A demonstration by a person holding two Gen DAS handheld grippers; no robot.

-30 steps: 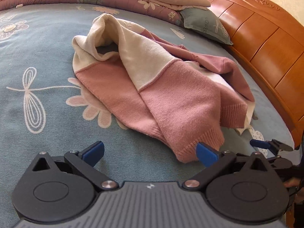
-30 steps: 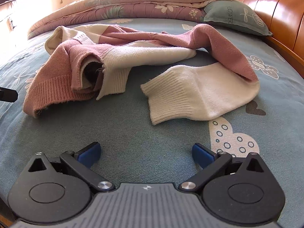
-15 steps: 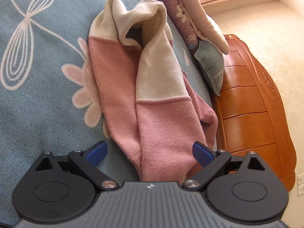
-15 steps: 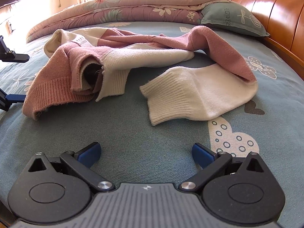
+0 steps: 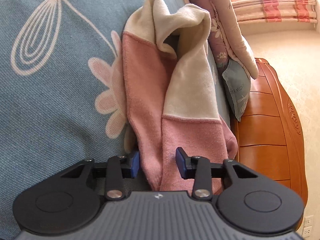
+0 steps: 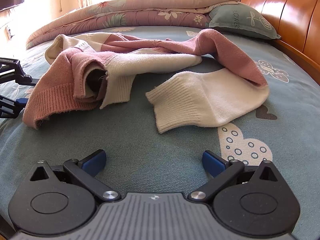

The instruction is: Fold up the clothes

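Observation:
A pink and cream knitted sweater [image 6: 128, 64] lies crumpled on the blue bedspread [image 6: 140, 140]. In the left wrist view the sweater's pink hem [image 5: 160, 160] sits between the fingers of my left gripper [image 5: 158, 165], whose jaws have narrowed around it with a gap still showing. My left gripper also shows at the left edge of the right wrist view [image 6: 12, 100], by the ribbed pink hem. My right gripper [image 6: 154, 163] is open and empty, low over the bedspread in front of a cream sleeve cuff [image 6: 176, 108].
A folded floral quilt [image 6: 130, 10] and a grey-green pillow [image 6: 240, 20] lie at the far side of the bed. A wooden headboard [image 6: 290, 16] runs along the right. The bed edge is near my left gripper.
My left gripper has rolled, moved onto the sweater's pink hem and narrowed its jaws around it. My right gripper has stayed nearly still and open.

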